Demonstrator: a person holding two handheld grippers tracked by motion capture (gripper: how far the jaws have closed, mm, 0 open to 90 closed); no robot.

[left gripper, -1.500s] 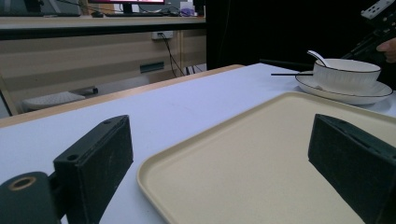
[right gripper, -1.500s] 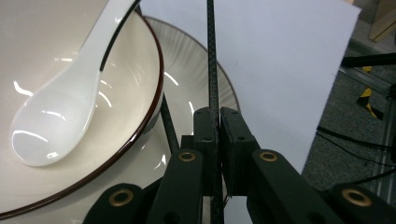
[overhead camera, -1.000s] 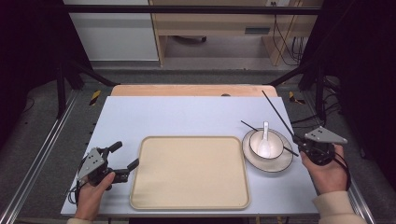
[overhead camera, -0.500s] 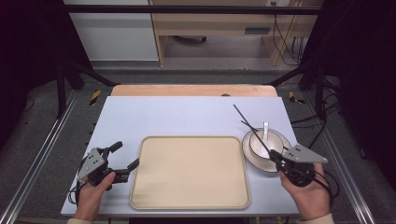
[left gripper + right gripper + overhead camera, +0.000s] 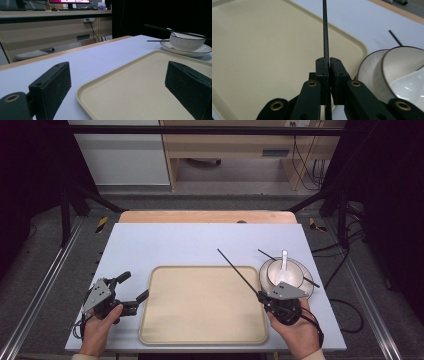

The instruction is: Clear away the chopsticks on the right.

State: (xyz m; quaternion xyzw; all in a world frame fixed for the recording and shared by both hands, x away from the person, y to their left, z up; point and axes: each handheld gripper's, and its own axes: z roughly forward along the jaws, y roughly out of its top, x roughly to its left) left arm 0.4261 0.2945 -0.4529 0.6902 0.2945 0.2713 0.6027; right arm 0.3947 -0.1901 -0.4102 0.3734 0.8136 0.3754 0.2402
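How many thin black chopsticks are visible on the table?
2: one thin black chopstick clamped in the right gripper over the beige tray; the other chopstick rests across the white bowl.

jaws: apart, lower corners | tray (image 5: 140, 92): beige, between them, centre-right | bowl (image 5: 187, 41) on plate (image 5: 185, 51): upper right | chopstick (image 5: 175, 31): across bowl

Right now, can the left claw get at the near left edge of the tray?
Probably yes: the left claw is open beside the tray, with bare table between them.
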